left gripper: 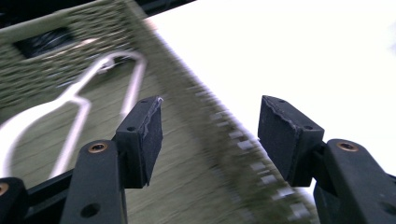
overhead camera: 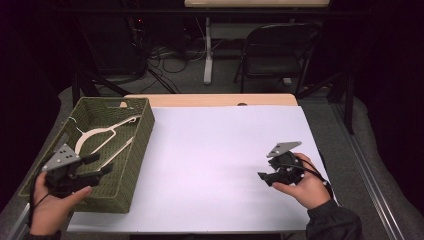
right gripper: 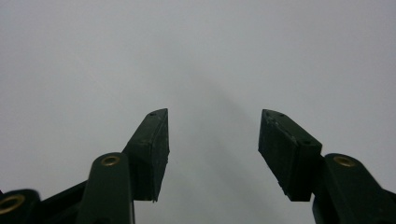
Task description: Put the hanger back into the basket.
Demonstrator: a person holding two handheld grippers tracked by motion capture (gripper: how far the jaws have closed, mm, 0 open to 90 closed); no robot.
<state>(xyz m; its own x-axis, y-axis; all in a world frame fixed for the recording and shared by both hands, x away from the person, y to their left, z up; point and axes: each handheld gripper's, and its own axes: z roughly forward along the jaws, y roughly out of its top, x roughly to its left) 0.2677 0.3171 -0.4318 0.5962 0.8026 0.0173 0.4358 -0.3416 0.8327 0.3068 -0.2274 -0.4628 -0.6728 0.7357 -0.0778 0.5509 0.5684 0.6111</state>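
Hanger [overhead camera: 102, 137] in basket [overhead camera: 137, 150], beyond parted left tongs [overhead camera: 100, 165]

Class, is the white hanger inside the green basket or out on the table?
Inside. The white hanger lies on the floor of the green basket, enclosed by its woven walls.

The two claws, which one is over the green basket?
The left claw, at the woven basket holding a white hanger; the right claw is over the bare white table.

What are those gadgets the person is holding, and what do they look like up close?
Two hand-held black grippers: the left gripper and right gripper each carry a grey three-cornered plate and a thin black cable. Each has two blocky dark jaws on arms with brass-coloured rivets. A dark sleeve covers the right forearm.
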